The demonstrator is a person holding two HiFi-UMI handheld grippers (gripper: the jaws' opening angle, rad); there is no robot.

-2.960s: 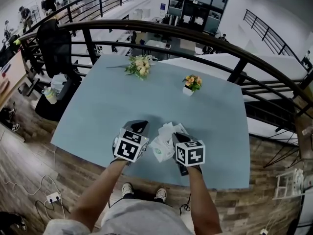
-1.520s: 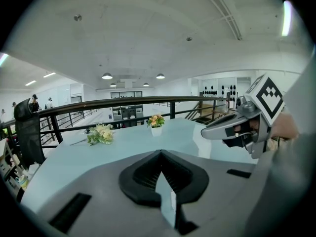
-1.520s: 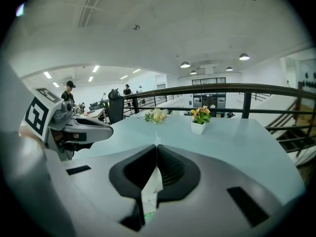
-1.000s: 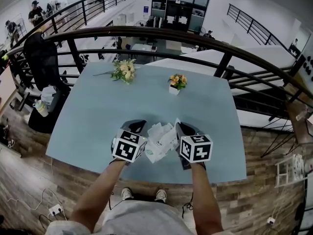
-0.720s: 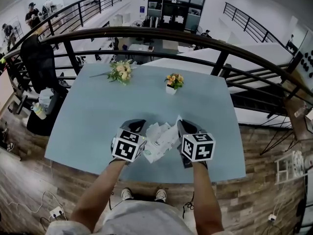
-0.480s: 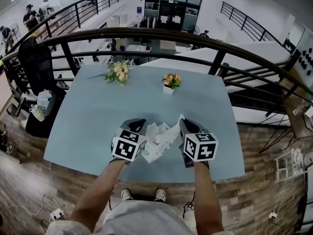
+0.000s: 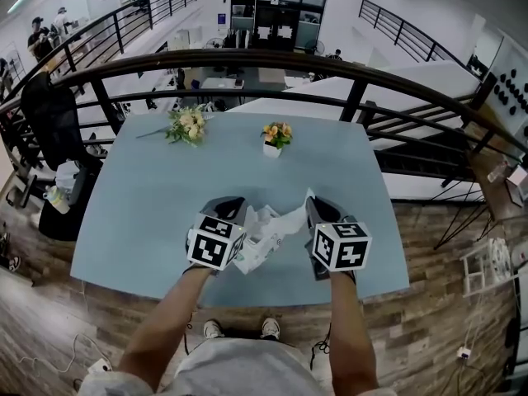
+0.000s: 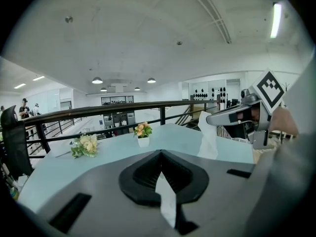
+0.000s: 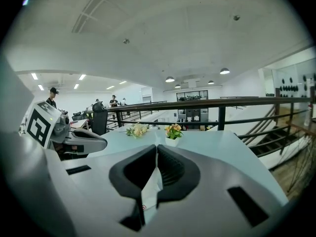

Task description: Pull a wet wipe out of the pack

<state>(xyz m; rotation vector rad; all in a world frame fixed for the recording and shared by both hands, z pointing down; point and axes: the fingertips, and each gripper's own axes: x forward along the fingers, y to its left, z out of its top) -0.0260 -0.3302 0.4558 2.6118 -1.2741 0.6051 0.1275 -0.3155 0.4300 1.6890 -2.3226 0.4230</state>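
Fingers (image 9: 174, 171) of the right gripper (image 9: 157, 152) are closed on the wipe (image 9: 149, 189); a white fold is pinched between the pads. Fingers of the left gripper (image 8: 160, 157) are closed on a white flap, which the head view places at the edge of the pack (image 7: 250, 256).

Changes against the frame three seconds back:
- The gap between the two cubes is wider. The right cube (image 7: 341, 246) stands further right. The left cube (image 7: 216, 242) holds almost the same place in the view.
- More wipe is out of the pack. It lay bunched at the pack's top; it now runs as a band from the pack up and right to the right fingertips.
- The whole view has shifted: the bunch of flowers (image 7: 186, 124) and the pot (image 7: 275, 136) appear further left.

Pose:
- The left forearm (image 7: 165, 328) and right forearm (image 7: 342, 337) enter from the bottom edge and spread slightly apart toward the grippers.
- Both grippers point away from the person and a little downward, over the near part of the desk (image 7: 148, 196).
- The left gripper view shows the right gripper at the right, with the wipe hanging from its tips.

Pack location: between the grippers, just beside the left cube, above the desk's near strip. Contact with the desk cannot be told.
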